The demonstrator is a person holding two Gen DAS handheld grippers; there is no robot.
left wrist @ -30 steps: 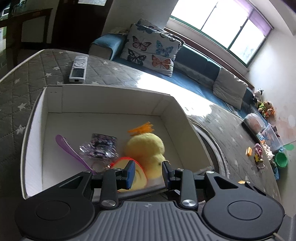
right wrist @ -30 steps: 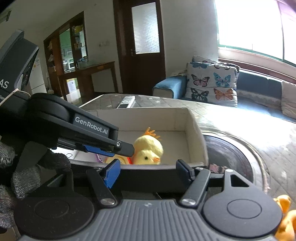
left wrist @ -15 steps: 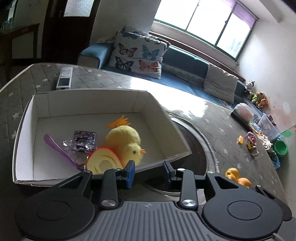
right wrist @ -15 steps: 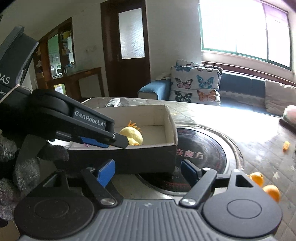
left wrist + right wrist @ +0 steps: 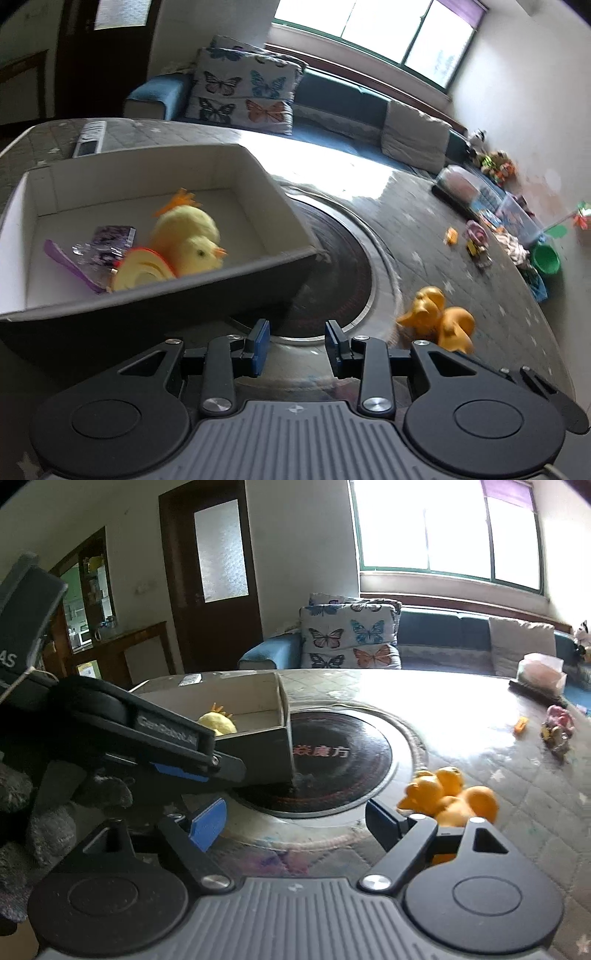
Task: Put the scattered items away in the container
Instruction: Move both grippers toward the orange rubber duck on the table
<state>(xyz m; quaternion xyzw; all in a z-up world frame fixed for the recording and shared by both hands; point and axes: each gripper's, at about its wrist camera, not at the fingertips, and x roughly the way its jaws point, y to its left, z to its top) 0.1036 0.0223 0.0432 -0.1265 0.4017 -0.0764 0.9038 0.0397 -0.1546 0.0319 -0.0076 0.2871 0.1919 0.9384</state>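
1. Left wrist view: my left gripper (image 5: 297, 341) stands open, empty, below the white cardboard box (image 5: 275, 188) at left.
2. My right gripper (image 5: 295, 821) has just been widening, empty; the orange rubber duck (image 5: 448, 794) lies lower right.

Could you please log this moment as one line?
left gripper: open, empty | right gripper: jaws just opening, empty | orange duck: on table | box: holds plush chick

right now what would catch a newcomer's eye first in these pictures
The fluffy yellow plush chick sitting in the shallow white cardboard box at left stands out first. Next, the glossy orange rubber ducks lying on the quilted grey table cover, right of the dark round inset.
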